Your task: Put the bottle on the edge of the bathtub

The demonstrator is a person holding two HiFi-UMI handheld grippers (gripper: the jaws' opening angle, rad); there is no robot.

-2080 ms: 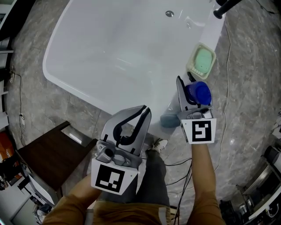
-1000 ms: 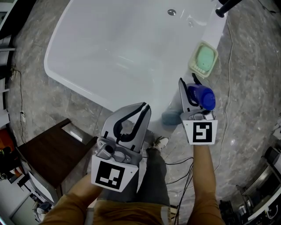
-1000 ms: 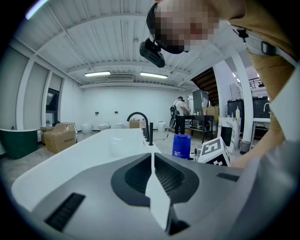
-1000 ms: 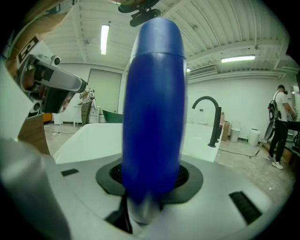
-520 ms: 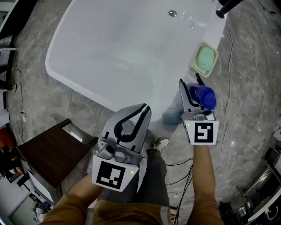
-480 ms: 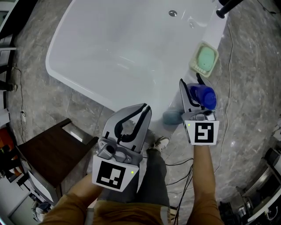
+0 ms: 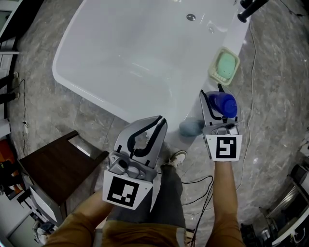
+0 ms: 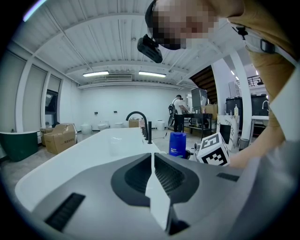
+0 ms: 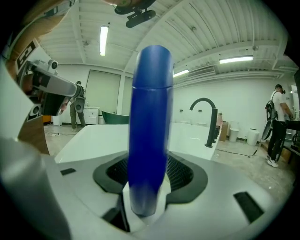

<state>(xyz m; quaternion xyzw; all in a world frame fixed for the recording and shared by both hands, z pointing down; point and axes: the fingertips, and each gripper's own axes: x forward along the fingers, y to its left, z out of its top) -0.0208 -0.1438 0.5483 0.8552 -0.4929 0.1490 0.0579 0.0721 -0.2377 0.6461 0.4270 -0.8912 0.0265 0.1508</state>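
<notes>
The task looks all but done. The blue bottle (image 7: pixel 223 103) stands upright on the right-hand rim of the bathtub (image 7: pixel 237 39), at 6 o'clock from the green soap dish (image 7: pixel 223 66) and near it, with the black faucet (image 7: pixel 248 7) farther along the same rim toward 12 o'clock. The right gripper (image 7: pixel 212 96) sits around the bottle: its jaws have just been opening and now stand wide, with the bottle between them, so the hold appears to be let go and the bottle seems to carry its own weight on the edge. In the right gripper view the bottle (image 9: pixel 150 126) fills the middle of the frame, straight and untilted. The left gripper (image 7: pixel 159 120) hangs apart at 8 o'clock from the bottle, over the floor beside the tub, its jaws brought together on nothing; it takes no part in this step. What is left, by the look of it, is only to draw the right gripper back toward 6 o'clock without brushing the bottle, which stands close to the rim's outer side.
</notes>
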